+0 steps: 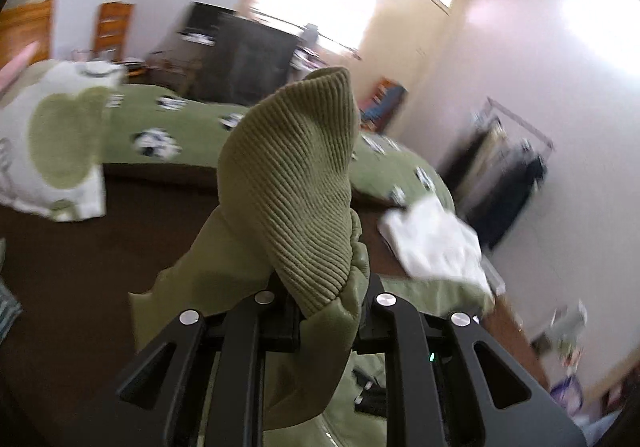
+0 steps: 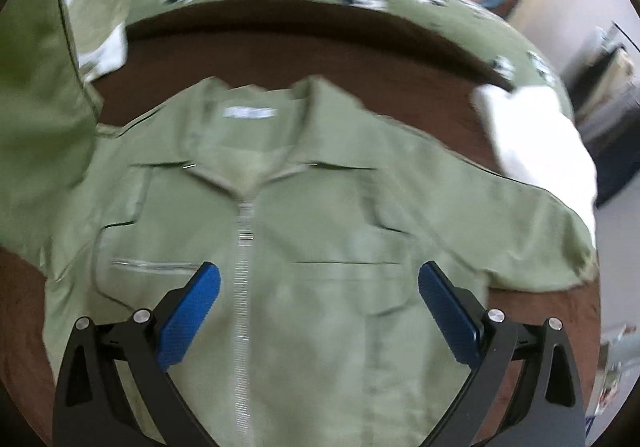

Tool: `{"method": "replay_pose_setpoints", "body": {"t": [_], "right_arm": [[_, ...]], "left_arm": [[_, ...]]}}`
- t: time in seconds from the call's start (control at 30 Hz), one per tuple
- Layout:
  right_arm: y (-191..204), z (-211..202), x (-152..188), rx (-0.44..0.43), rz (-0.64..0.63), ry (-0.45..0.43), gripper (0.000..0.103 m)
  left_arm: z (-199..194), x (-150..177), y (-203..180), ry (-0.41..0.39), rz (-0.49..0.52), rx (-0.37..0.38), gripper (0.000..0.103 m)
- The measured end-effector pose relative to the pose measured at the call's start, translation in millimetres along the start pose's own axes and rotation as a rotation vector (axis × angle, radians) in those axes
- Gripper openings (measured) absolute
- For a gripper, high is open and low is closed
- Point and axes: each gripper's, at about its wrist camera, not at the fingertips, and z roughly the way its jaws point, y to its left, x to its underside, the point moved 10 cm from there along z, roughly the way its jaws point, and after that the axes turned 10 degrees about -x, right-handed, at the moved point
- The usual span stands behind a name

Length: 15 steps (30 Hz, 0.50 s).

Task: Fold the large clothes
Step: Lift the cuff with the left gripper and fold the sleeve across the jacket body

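Note:
A light green zip-front jacket [image 2: 320, 215] lies face up on a dark brown surface [image 2: 304, 55], collar at the far side. My left gripper [image 1: 326, 311] is shut on the jacket's ribbed cuff [image 1: 296, 183] and holds that sleeve raised; the lifted sleeve [image 2: 36, 119] fills the left of the right wrist view. My right gripper [image 2: 320, 287] is open and empty, with blue pads [image 2: 188, 319] spread above the jacket's chest, either side of the zipper [image 2: 244, 255].
A folded white cloth [image 2: 536, 135] lies at the jacket's right shoulder; it also shows in the left wrist view [image 1: 436, 239]. A green bedspread with black-and-white patches [image 1: 180, 131] lies beyond. A green-and-white pillow [image 1: 56, 143] sits at left. A clothes rack [image 1: 512, 175] stands by the right wall.

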Motion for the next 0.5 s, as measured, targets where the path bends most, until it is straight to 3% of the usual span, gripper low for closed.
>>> {"method": "replay_pose_setpoints", "body": {"t": [0.3,0.5], "right_arm": [[-129.5,9.0,45.5,0.112,0.16,0.003,0.097],[-169.3,23.4,79.3,0.133,0.178,0.047,0.097]], "left_arm": [[97.9,98.4,-94.0,0.155,0.08,0.081,0.019],[143.2,142.2,-129.2,0.213,0.145,0.074,0.019]]}}
